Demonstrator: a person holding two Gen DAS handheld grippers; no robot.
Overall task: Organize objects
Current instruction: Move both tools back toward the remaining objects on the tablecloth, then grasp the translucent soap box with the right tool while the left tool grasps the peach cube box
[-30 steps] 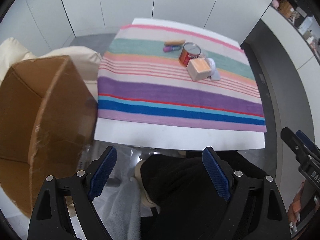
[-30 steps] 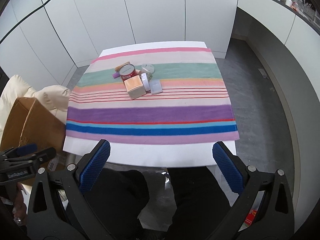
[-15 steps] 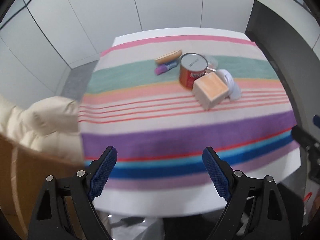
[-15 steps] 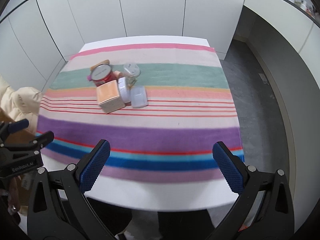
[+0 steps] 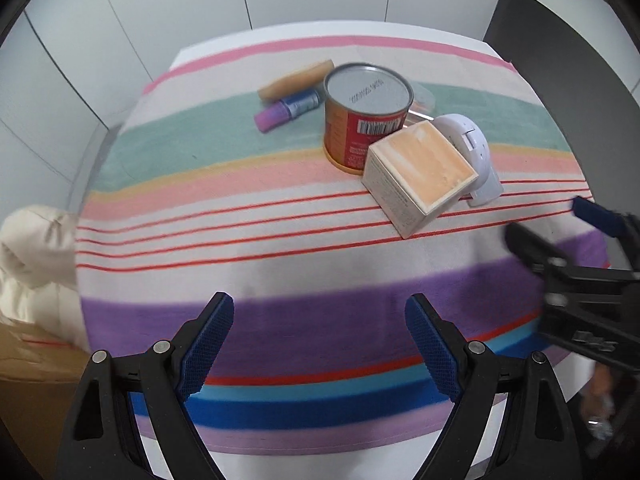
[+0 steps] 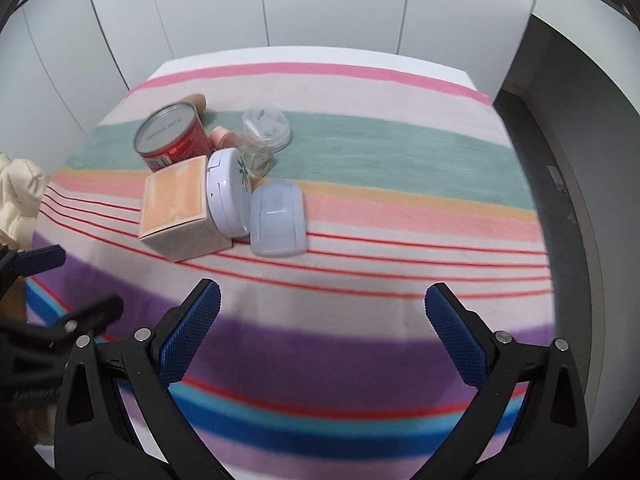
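Over the near purple band of the striped cloth, my left tool hung with its blue pads spread wide and nothing between them; my right tool was likewise gaping and empty, just to the right of it. A second before, both had looked past my own lap and the cardboard box at the left, with the surface small and far off. By this moment both had swung in and dropped toward the cloth, so the clutter filled the upper half of each view.

I take the red tin as my landmark. The peach carton lay tilted just in front of it, touching or nearly so. A white round case leaned against the carton on the side away from my left tool, and a pale lidded box lay beside that. Behind the tin lay a purple tube and a tan stick; a clear jar stood to its right.

Nothing had been picked up, so the sorting had not yet begun; I judged this the approach, with the carton the nearest piece to take.
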